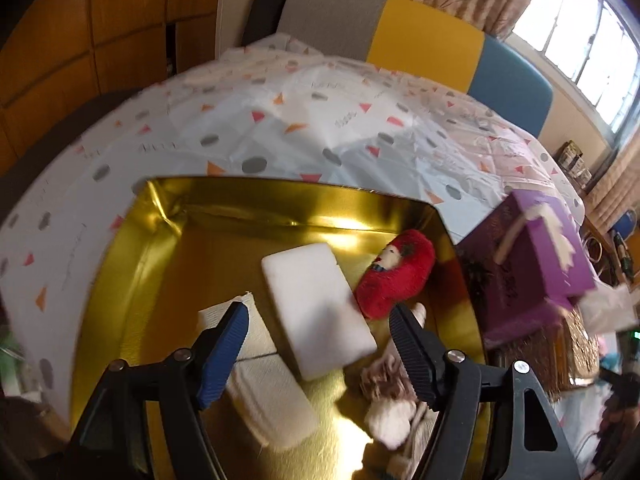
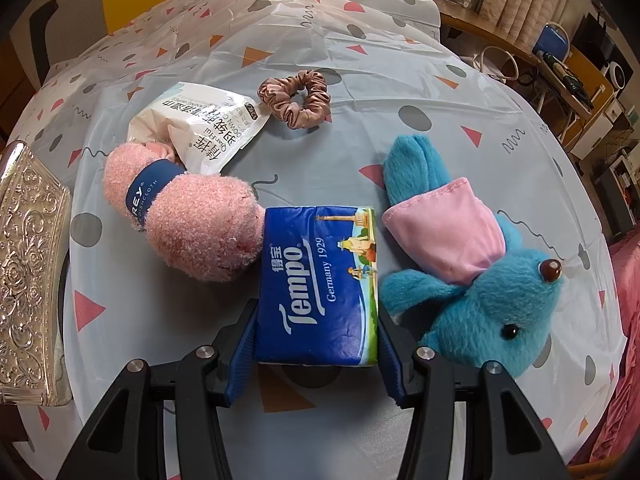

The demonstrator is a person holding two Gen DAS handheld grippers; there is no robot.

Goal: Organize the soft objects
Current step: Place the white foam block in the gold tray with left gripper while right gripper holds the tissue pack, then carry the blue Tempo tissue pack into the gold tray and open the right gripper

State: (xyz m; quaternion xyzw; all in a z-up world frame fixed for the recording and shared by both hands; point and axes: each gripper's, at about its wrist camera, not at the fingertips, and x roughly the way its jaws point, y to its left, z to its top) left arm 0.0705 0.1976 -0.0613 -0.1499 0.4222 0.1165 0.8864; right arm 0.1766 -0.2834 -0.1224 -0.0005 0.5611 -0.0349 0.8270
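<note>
Because the tissue pack (image 2: 318, 284) is light and squashy, the right tongs (image 2: 316, 344) pinch its sides; the left tongs (image 1: 320, 344) gape empty above the tin (image 1: 168, 216).

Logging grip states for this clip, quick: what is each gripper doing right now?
Left gripper: open, holding nothing, above the gold tin.
Right gripper: shut on the Tempo tissue pack.

The right tool (image 2: 318, 344) clamps the near end of a blue tissue pack (image 2: 320, 280) lying on the bench (image 2: 400, 80). Touching the pack's left side is a pink cloth roll (image 2: 200, 228); at its right lies a blue plush toy (image 2: 472, 268). Beyond the pack are a white wipes packet (image 2: 200, 128) and a brown scrunchie (image 2: 296, 100).
</note>
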